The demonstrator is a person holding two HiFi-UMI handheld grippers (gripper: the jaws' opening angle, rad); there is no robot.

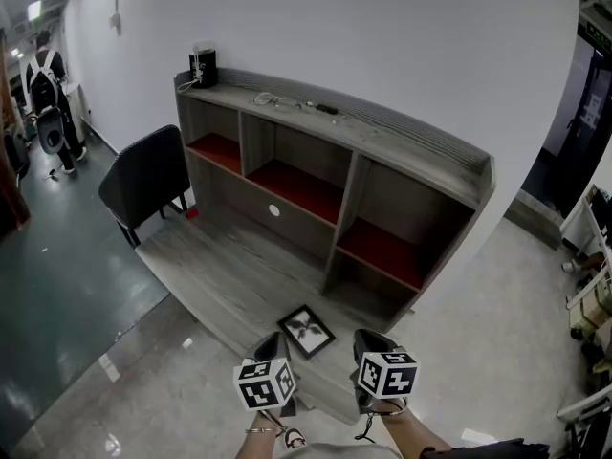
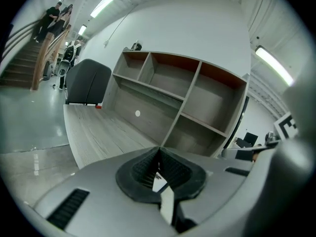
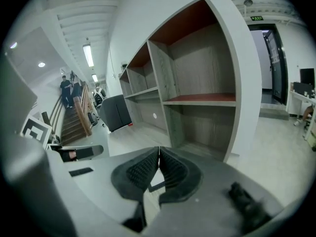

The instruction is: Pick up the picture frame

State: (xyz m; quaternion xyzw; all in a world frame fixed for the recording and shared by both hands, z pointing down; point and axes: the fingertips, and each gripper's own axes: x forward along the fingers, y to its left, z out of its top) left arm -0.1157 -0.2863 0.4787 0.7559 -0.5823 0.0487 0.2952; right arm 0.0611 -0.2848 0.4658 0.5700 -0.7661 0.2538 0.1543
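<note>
Held the left claw point(image 1: 273, 348) closed, ribbed pads pressed together with nothing between them; held the right claw point(image 1: 371, 344) the same way, shut and empty. Spotted the small black-rimmed picture frame point(image 1: 306, 331) with a pale print lying flat near the front edge of the grey wood-grain surface point(image 1: 220, 275), just ahead of both claws and between their tips. Noted a grey shelf unit point(image 1: 382, 151) with red boards beyond the claws, and a dark grey chair point(image 1: 143, 175) well off to the left claw's side.
</note>
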